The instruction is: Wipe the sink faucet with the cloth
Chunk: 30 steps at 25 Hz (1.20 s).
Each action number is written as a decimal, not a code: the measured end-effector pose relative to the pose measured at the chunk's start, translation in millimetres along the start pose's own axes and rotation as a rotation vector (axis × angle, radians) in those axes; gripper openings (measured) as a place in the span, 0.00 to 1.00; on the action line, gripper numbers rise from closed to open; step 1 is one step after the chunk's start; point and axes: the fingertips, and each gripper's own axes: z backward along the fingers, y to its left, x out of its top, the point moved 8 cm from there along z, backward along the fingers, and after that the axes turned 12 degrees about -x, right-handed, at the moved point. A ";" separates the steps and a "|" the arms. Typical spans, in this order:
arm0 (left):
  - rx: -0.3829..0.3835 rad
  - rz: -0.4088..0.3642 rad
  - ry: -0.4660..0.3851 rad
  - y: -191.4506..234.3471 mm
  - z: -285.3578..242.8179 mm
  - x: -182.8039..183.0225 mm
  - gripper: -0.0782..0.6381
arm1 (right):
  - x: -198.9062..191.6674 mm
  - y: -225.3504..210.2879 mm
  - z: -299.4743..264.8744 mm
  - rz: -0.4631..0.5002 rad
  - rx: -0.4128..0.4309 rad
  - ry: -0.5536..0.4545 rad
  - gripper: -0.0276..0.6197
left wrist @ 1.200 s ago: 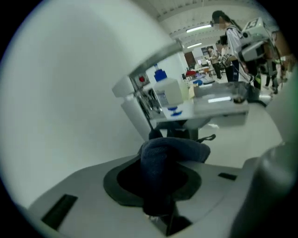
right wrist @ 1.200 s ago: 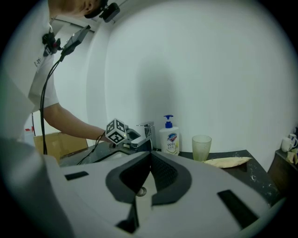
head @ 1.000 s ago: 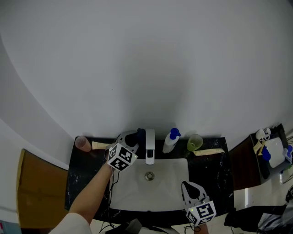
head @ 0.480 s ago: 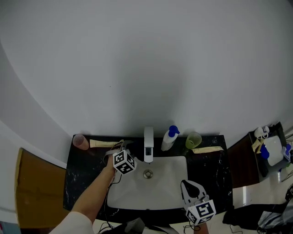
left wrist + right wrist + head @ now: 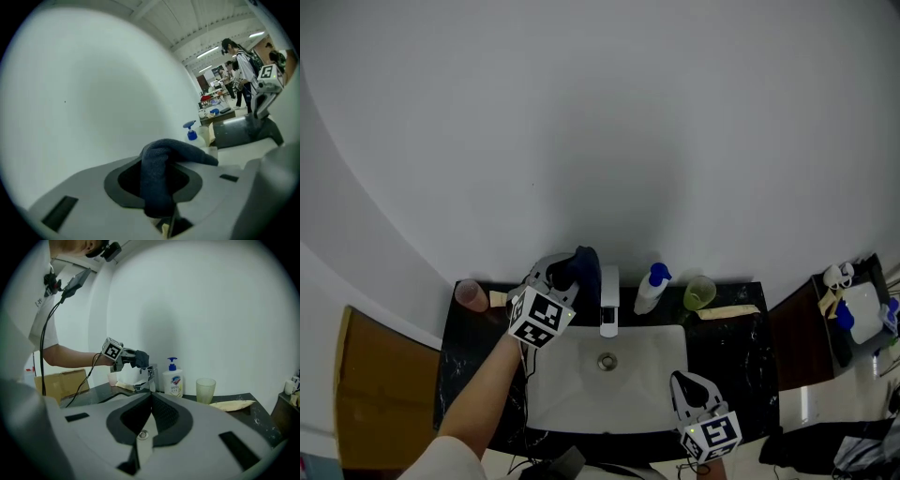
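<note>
In the head view, the chrome faucet stands at the back of the white sink. My left gripper is shut on a dark blue cloth, held high, just left of the faucet's top. From the right gripper view the cloth hangs a little above and left of the faucet; contact cannot be told. In the left gripper view the cloth bulges out between the jaws. My right gripper rests at the sink's front right, jaws shut and holding nothing.
On the black counter stand a blue-pump soap bottle, a green cup, a beige rag and, at left, a pink cup. A cardboard box sits left, a cluttered shelf right. People stand beyond.
My left gripper with the cloth dipped down left of the faucet, then rose to beside the faucet's top. The right gripper stayed where it was.
</note>
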 end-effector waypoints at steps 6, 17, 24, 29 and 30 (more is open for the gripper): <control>-0.109 -0.169 0.394 -42.9 -33.3 -108.5 0.24 | -6.1 -0.1 3.7 -0.004 -0.001 0.007 0.05; -0.081 -0.056 0.205 -31.8 -55.8 -55.0 0.24 | -7.0 -7.6 3.3 -0.008 -0.020 0.013 0.05; 0.029 0.048 -0.075 -0.4 6.5 19.5 0.24 | -0.8 1.8 -7.7 -0.016 0.019 -0.015 0.05; 0.056 0.261 0.068 -21.9 14.3 -50.8 0.24 | -4.4 1.8 -0.8 -0.021 0.018 -0.019 0.05; 0.045 0.306 0.112 -32.0 13.3 -70.8 0.24 | -7.0 0.8 2.1 -0.023 0.013 -0.014 0.05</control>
